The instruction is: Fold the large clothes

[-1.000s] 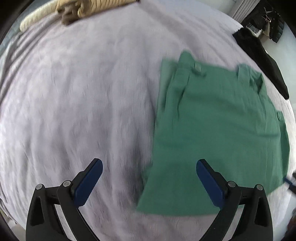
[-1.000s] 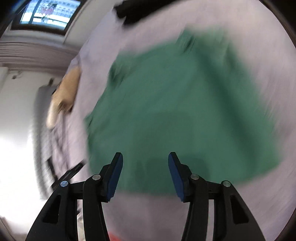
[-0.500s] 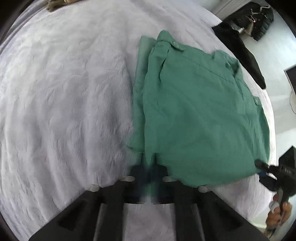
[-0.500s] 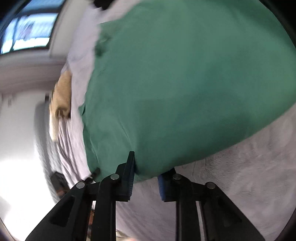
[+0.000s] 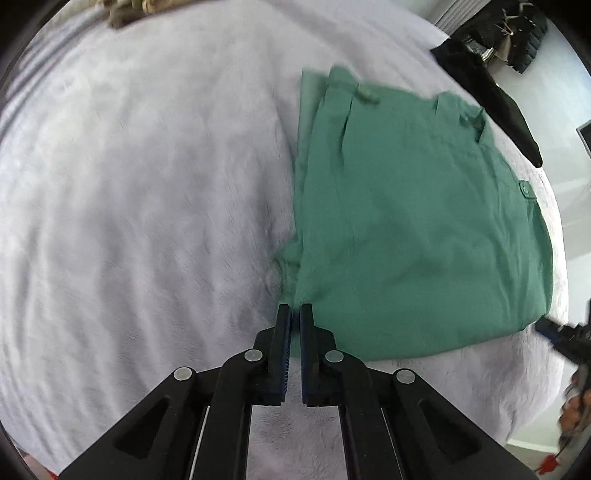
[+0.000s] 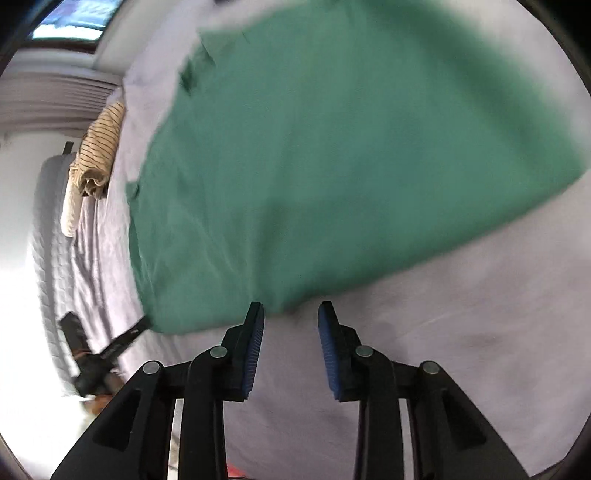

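A green garment (image 5: 413, 221) lies folded flat on the pale grey bedspread (image 5: 147, 203). My left gripper (image 5: 294, 314) is shut at the garment's near left corner, its tips touching the hem; I cannot tell whether cloth is pinched. In the right wrist view the green garment (image 6: 332, 155) fills the upper frame. My right gripper (image 6: 291, 317) is open and empty just off the garment's near edge. The left gripper also shows in the right wrist view (image 6: 110, 343), and the right gripper at the left wrist view's right edge (image 5: 565, 339).
A beige striped garment (image 6: 98, 147) lies bunched at the far side of the bed, also in the left wrist view (image 5: 125, 11). A black garment (image 5: 491, 107) lies at the far right edge. Dark items sit beyond the bed (image 5: 517, 33).
My left gripper went from wide open to shut at the garment's near left corner. My right gripper closed on the near edge, then opened and drew back off it.
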Tool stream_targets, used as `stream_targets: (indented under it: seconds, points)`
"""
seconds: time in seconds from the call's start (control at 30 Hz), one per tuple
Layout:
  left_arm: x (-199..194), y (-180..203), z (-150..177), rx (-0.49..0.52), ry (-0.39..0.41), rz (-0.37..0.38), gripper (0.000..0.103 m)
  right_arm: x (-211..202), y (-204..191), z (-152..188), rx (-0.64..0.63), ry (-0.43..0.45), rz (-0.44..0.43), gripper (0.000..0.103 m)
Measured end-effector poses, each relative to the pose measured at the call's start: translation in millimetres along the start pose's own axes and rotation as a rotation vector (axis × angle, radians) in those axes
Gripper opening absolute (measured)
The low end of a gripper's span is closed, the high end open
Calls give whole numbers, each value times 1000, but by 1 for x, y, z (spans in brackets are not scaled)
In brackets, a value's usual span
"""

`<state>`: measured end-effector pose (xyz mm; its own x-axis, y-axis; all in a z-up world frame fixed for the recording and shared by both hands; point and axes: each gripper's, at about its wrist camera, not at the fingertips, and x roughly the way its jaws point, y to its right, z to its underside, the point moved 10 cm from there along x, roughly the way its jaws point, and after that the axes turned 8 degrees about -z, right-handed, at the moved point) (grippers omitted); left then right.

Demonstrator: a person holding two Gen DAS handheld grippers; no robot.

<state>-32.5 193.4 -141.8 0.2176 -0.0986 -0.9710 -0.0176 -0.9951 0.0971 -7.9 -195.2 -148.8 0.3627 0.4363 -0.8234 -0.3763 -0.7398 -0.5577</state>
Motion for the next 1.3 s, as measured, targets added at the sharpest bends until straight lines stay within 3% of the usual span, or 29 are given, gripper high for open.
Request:
stream_targets:
  seconds: [0.13, 0.27, 0.37, 0.43, 0.53, 0.6, 0.7, 0.73, 0.9, 1.03, 1.17, 1.23, 1.3]
  points:
    - [-11, 3, -26, -13, 47, -4, 4, -41, 28, -57, -34, 124, 125, 34]
    - [2, 20, -40, -3, 54, -13, 4, -36, 39, -98, -50, 125, 207, 33]
    - [29, 27, -41, 25, 21, -76, 4, -17, 63, -103, -33, 75, 280, 20]
    - [47, 23, -36, 31, -6, -101, 4, -5, 98, -99, -29, 43, 373, 0]
    - [50, 19, -37, 24, -9, -84, 4, 2, 112, -98, -7, 63, 310, 0]
    - [43, 13, -37, 33, -2, -93, 4, -1, 108, -97, -28, 67, 328, 0]
    - [36, -17, -31, 24, -4, -219, 4, -12, 107, -87, -68, 46, 374, 0]
    - [35, -28, -25, -4, -27, -224, 4, -14, 107, -82, -64, 41, 382, 0]
    - [0, -45, -8, -52, -2, -200, 4, -39, 95, -46, -76, 48, 397, 1]
    - [-20, -26, -4, -59, 42, -129, 4, -38, 52, -17, -126, 57, 286, 2]
    - [5, -1, -2, -24, 16, -133, 4, -7, 10, -4, -225, 26, 253, 3]
    - [35, -1, 3, 1, -42, -205, 4, 19, 10, 5, -210, -10, 262, 3]
    - [50, -6, 12, -19, -84, -201, 4, 32, 22, 9, -196, -42, 304, 2]
